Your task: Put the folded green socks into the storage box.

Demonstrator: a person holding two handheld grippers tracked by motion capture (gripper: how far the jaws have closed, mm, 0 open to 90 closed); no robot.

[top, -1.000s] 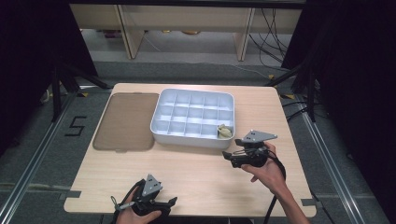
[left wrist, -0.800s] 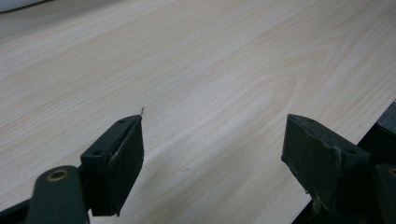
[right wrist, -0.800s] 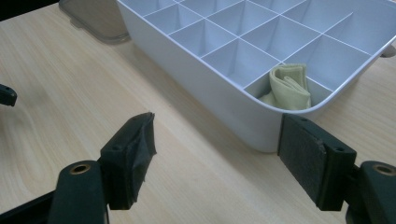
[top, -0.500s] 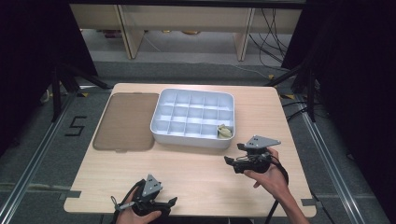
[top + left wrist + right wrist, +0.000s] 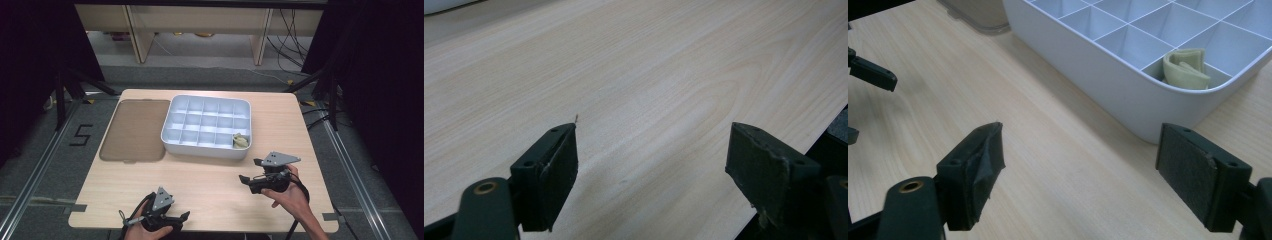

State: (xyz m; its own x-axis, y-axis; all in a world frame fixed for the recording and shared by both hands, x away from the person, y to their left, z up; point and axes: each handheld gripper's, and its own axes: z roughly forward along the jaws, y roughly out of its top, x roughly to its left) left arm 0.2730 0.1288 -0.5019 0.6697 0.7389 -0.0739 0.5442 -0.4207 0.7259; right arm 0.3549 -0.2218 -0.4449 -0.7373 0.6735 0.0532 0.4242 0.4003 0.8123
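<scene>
A white compartment tray stands mid-table. Its near right compartment holds a folded pale yellow-green piece, which also shows in the right gripper view. My right gripper hovers over bare wood just in front of the tray's near right corner, pointing left. Its jaws stand wide and have just been opening, with nothing between them. At the table's near edge my left gripper rests low, open over plain wood.
A flat brown lid lies left of the tray. Bare wood stretches between the two grippers. The table's near edge runs close to the left gripper's right jaw. Dark stands and cables surround the table.
The right gripper has drawn back a little from the tray's near right corner toward the near edge, and its jaws stand wider. The left gripper has not moved.
</scene>
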